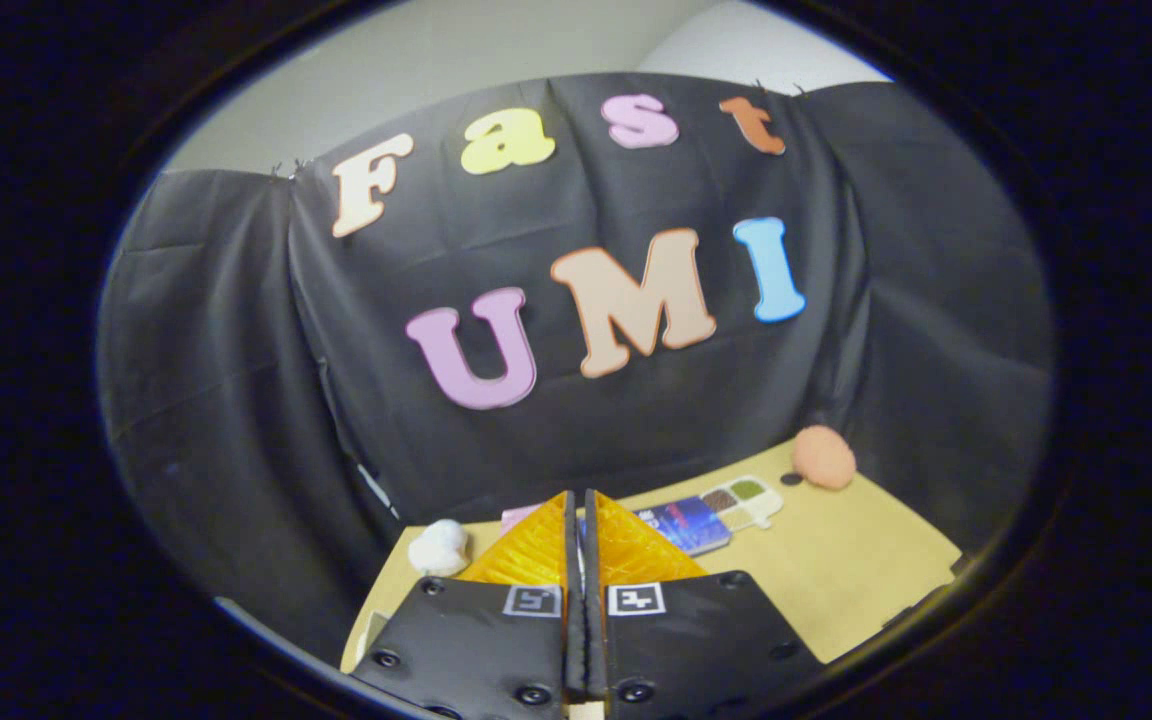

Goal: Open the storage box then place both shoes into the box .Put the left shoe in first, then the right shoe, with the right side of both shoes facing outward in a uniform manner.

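From the gripper view, the gripper is closed with its two fingers pressed together and holding nothing, above a tan table. Neither the storage box nor the shoes can be made out. A flat blue packet lies just beyond the fingertips at one o'clock, its long axis toward two o'clock; a white lump at ten o'clock, an orange ball farther at two.

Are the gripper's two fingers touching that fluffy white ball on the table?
Apart. The gripper view shows the gripper, fingers closed together, with bare tan table separating it from the fluffy white ball beside it.
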